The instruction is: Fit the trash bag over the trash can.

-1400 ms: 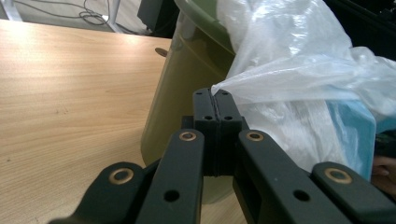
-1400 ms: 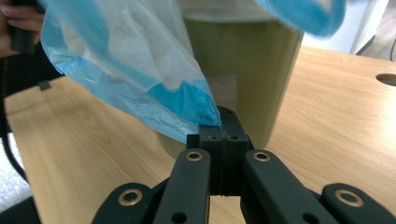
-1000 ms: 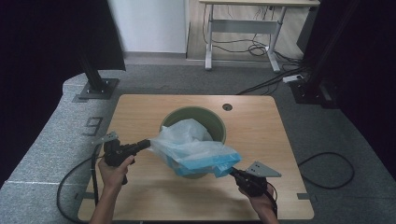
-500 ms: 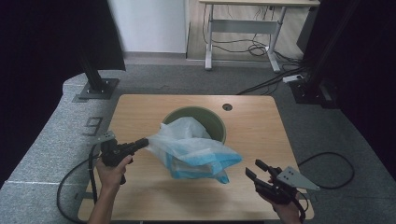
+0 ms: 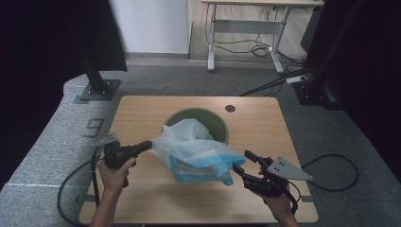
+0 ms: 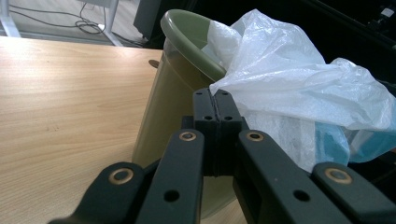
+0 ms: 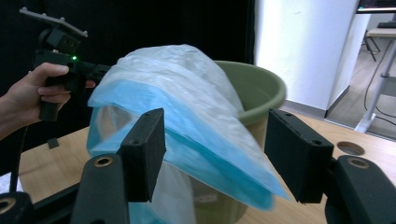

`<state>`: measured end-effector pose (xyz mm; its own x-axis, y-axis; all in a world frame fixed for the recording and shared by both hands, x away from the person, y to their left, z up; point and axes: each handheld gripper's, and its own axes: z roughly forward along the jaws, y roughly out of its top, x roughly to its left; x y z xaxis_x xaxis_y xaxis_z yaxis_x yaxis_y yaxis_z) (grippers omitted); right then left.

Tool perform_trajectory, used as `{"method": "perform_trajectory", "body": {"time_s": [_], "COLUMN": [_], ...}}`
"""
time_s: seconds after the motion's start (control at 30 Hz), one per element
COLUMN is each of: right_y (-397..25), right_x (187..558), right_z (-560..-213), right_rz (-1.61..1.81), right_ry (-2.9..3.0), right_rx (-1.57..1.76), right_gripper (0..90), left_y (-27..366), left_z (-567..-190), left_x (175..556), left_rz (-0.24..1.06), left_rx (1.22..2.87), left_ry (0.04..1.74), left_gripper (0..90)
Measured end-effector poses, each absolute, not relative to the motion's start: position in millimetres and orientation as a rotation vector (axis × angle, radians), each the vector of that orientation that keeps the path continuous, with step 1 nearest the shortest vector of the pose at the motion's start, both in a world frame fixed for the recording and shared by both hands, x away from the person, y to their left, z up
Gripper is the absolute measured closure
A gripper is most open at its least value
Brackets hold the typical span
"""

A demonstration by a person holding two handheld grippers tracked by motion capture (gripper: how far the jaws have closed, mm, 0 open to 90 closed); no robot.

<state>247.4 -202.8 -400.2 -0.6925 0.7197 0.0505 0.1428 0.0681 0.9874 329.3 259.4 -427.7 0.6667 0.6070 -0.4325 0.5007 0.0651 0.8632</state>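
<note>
High view: "9" (image 5: 96, 127) (floor marking)

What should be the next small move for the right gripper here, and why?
Probably move the right gripper forward and close it on the bag's blue edge. Its jaws stand open with the bag between them but not touched, while the left gripper is shut on the bag's other edge. The bag hangs half out of the green bin, so a second grip seems needed to spread it.

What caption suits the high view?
Left gripper pinches a plastic bag over a green bin; right gripper open nearby.
</note>
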Motion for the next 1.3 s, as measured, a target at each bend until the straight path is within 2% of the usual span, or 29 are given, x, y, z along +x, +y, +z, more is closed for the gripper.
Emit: {"method": "perform_trajectory", "body": {"time_s": [0.5, 0.63, 0.77, 0.97, 1.3], "right_y": [-187.3, -186.4, -187.8, -191.2, -192.7], "right_x": [269.3, 273.6, 275.2, 282.7, 294.7], "right_z": [-422.0, -426.3, -428.6, -431.5, -427.7], "right_rz": [1.576, 1.567, 1.574, 1.565, 1.624], "right_ry": [2.012, 2.027, 2.011, 2.003, 1.965], "right_rx": [0.841, 0.84, 0.831, 0.844, 0.805], "right_gripper": [32.2, 33.2, 42.7, 50.4, 79.8], "left_y": [258.3, 258.5, 258.8, 258.0, 258.6], "left_z": [-427.9, -426.9, -425.9, -425.9, -421.8], "left_x": [331.3, 331.8, 331.9, 332.8, 334.1], "left_rz": [0.093, 0.093, 0.095, 0.09, 0.092], "left_rx": [1.581, 1.581, 1.582, 1.584, 1.587], "left_ry": [0.941, 0.941, 0.94, 0.938, 0.935], "left_gripper": [89.9, 89.8, 89.9, 89.8, 89.8]}}
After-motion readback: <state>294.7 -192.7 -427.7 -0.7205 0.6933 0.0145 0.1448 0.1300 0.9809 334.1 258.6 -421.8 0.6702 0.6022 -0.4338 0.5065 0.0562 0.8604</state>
